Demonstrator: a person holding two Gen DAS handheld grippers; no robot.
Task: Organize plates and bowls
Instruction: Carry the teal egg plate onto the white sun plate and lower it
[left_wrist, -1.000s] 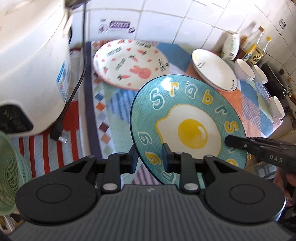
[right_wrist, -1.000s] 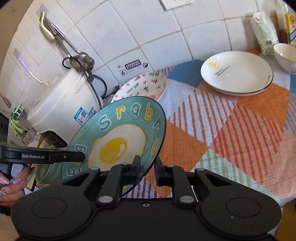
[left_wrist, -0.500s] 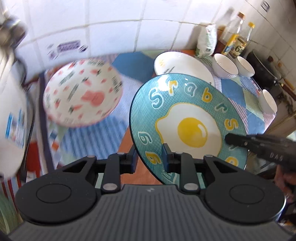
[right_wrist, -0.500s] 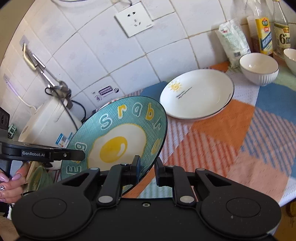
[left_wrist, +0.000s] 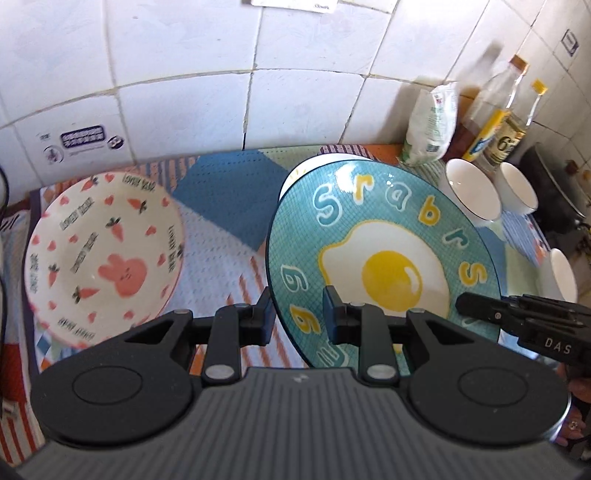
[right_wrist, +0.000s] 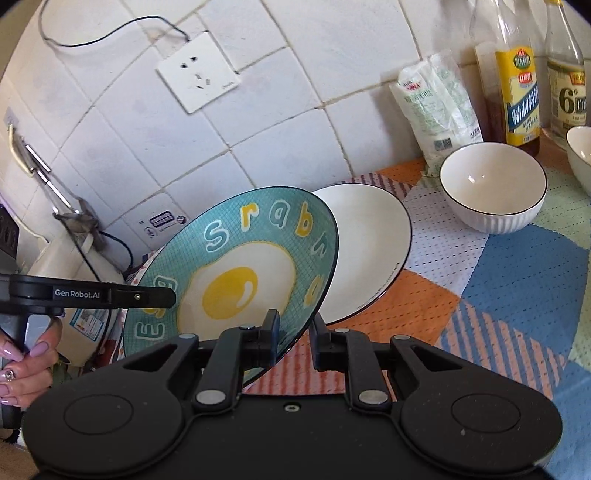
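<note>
Hanging tilted between both grippers, the egg-print plate (right_wrist: 243, 280) is clamped at opposite rims by the left gripper (left_wrist: 298, 314) and right gripper (right_wrist: 293, 334), partly overlapping the white plate (right_wrist: 369, 254) lying toward frame right on the worktop.

My two wrist views look down steeply and close over the tabletop (left_wrist: 229, 206) toward the tiled wall; both share the egg plate (left_wrist: 384, 258) (right_wrist: 243, 273).

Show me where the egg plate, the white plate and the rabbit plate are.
egg plate (left_wrist: 391, 273): left wrist view, on the yellow yolk.
white plate (right_wrist: 369, 251): right wrist view, on its bare inside.
rabbit plate (left_wrist: 123, 275): left wrist view, on the pink rabbit.
</note>
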